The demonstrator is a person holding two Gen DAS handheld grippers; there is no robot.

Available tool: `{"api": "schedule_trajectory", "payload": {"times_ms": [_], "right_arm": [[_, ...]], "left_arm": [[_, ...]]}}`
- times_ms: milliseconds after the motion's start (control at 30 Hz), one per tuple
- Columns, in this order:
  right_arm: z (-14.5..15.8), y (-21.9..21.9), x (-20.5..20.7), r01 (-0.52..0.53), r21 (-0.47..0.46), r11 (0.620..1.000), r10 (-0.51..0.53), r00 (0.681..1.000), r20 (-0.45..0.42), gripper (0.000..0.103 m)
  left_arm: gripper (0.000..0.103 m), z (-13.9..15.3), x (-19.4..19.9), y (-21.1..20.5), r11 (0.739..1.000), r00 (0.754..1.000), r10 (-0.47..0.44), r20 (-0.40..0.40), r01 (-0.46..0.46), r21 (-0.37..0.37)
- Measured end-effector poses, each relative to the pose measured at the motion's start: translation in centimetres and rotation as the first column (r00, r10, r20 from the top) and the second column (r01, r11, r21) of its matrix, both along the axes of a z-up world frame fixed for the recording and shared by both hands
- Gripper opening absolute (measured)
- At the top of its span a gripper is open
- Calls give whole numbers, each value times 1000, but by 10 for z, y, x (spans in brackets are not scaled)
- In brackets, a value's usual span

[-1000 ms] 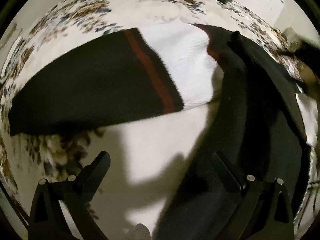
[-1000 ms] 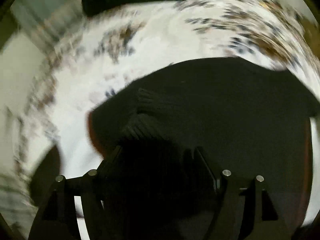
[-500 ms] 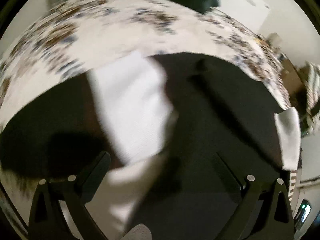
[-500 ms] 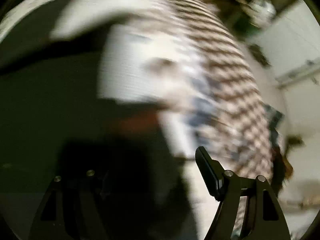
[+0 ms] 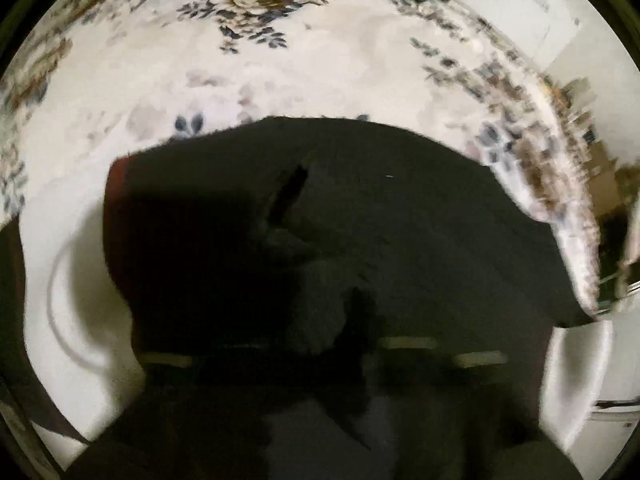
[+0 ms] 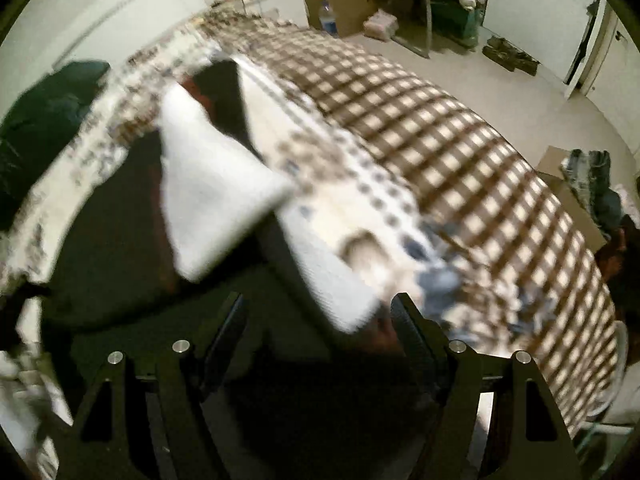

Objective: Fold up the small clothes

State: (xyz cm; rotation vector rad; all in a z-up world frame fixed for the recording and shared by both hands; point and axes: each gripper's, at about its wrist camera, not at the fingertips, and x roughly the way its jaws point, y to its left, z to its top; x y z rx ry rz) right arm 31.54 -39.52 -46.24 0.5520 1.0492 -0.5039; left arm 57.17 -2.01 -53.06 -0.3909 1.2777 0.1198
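- The garment point(image 5: 400, 232) is a black knit piece with white and dark-red panels, lying on a bed under a floral bedspread point(image 5: 312, 72); in the left wrist view its black cloth fills the lower half and a dark-red edge shows at its left side.
- The left gripper is swallowed by dark cloth in its own view; I cannot tell how far its jaws are apart or whether they hold the fabric.
- The right gripper point(image 6: 316, 312) has its jaws spread wide with nothing pinched between them; black cloth lies under them and a white panel point(image 6: 212, 184) of the garment sits ahead, blurred.
- A checked blanket point(image 6: 460, 152) covers the bed's far side, and a dark green item point(image 6: 44, 108) rests near the bed's edge, apart from the garment.
- Judgement: a fold is in progress, with black cloth laid over the body of the garment, and the right gripper is free to take a new edge.
- Next move, as I read it: the right gripper should find an outer edge or corner near the white panel, close on one layer only, and carry it across so edges line up.
- Blur hides the exact layering, so the edge needs checking before closing.
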Motion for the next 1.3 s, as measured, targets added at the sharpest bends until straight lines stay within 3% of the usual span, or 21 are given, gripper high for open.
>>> {"api": "schedule_trajectory", "payload": {"times_ms": [67,133,200,267,367,500,567,633,667,700,733,800,833,900,1000,1067,1133,1233,1300], "right_arm": [[-4,9,15,-45,80,996,43,999,20,76],[-27,18,31,-127,219,967,125,992,25,76],[-54,14,40,-144,265,953,153,988,-13,76],[-74,-1,45,-107,206,973,125,989,-74,75],[-74,-35,47,-27,38,999,31,995,-91,73],[-78,-62,52,34,49,998,-30,995,-90,65],[-82,-55,58,10,17,1000,-8,993,-118,65],[-84,-55,62,6,9,1000,-5,991,-132,67],[-84,-53,63,5,9,1000,-4,991,-134,68],[-81,-50,65,0,8,1000,1,991,-135,69],[-78,-44,66,-9,14,1000,11,991,-130,75],[-68,-30,68,-55,24,998,57,991,-124,93],[-64,-24,68,-76,13,997,77,989,-128,99],[-54,-9,69,-124,-1,992,123,984,-125,99],[-41,26,67,-196,8,981,195,973,-120,100],[-36,53,64,-243,24,970,244,963,-115,100],[-38,83,67,-291,25,956,292,949,-122,100],[-49,131,79,-360,18,933,358,921,-155,100],[-54,160,85,-380,-11,925,373,912,-169,100]], "left_arm": [[9,2,-2,5,1000,999,13,36,-13,-13],[8,12,-9,13,1000,996,14,83,-14,-1],[8,24,-16,23,1000,992,30,125,-30,1],[8,37,-21,36,998,984,56,169,-57,1],[8,42,-20,47,997,978,68,196,-71,6],[9,14,-17,54,996,986,79,144,-83,20],[10,-6,-18,58,997,992,81,100,-81,-9],[13,-6,-24,63,996,991,81,111,-76,-50],[16,-3,-25,64,996,991,69,114,-62,-69],[29,2,-29,66,996,992,52,116,-42,-84],[54,8,-35,69,996,991,38,126,-26,-88],[92,25,-55,78,997,985,33,168,-20,-79],[93,31,-68,84,996,980,42,195,-25,-89],[93,42,-101,101,993,972,84,220,-65,-95],[93,46,-158,138,979,963,190,193,-170,-117],[93,39,-204,175,949,942,306,138,-289,-128],[93,25,-252,215,889,891,448,68,-436,-141],[93,-1,-314,275,750,760,650,-12,-644,-152],[93,-13,-344,314,632,644,764,-17,-754,-177]]}}
